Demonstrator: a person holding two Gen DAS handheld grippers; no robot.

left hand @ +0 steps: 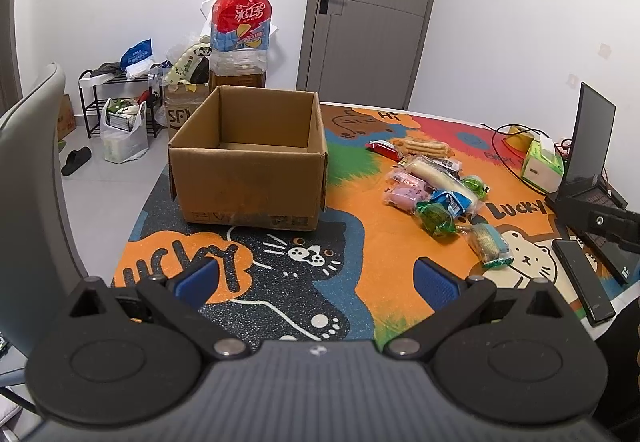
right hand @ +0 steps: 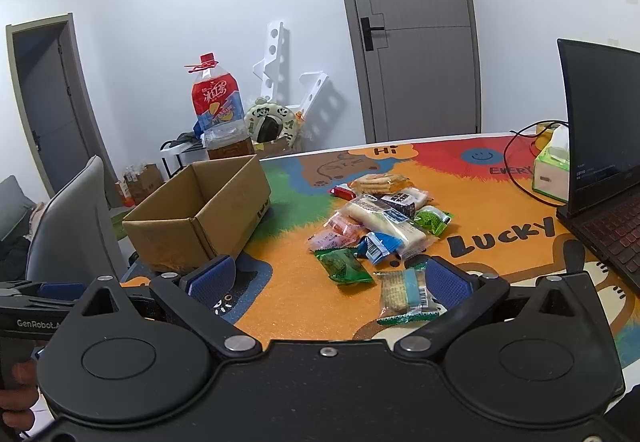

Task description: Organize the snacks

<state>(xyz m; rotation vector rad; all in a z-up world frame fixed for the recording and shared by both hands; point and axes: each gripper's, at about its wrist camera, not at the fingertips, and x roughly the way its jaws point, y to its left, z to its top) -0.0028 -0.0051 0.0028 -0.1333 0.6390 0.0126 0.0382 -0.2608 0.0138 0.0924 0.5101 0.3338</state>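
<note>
Both grippers hover low over the tabletop [left hand: 360, 242] with jaws spread wide and holding nothing: the left gripper [left hand: 316, 278] and the right gripper [right hand: 328, 278]. Just ahead of the right gripper lies a blue-green snack packet [right hand: 404, 296], beside its right finger. Farther off is the snack pile [right hand: 380, 222], with the open cardboard box [left hand: 248, 162] to its left.

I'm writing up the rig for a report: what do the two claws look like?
Both match: the left claw and right claw have matte black bodies, two round black discs, silver pivot bolts and blue textured pads. The left claw's handle, seen from the right camera, carries white "GenRobot" lettering. No cables show.
</note>
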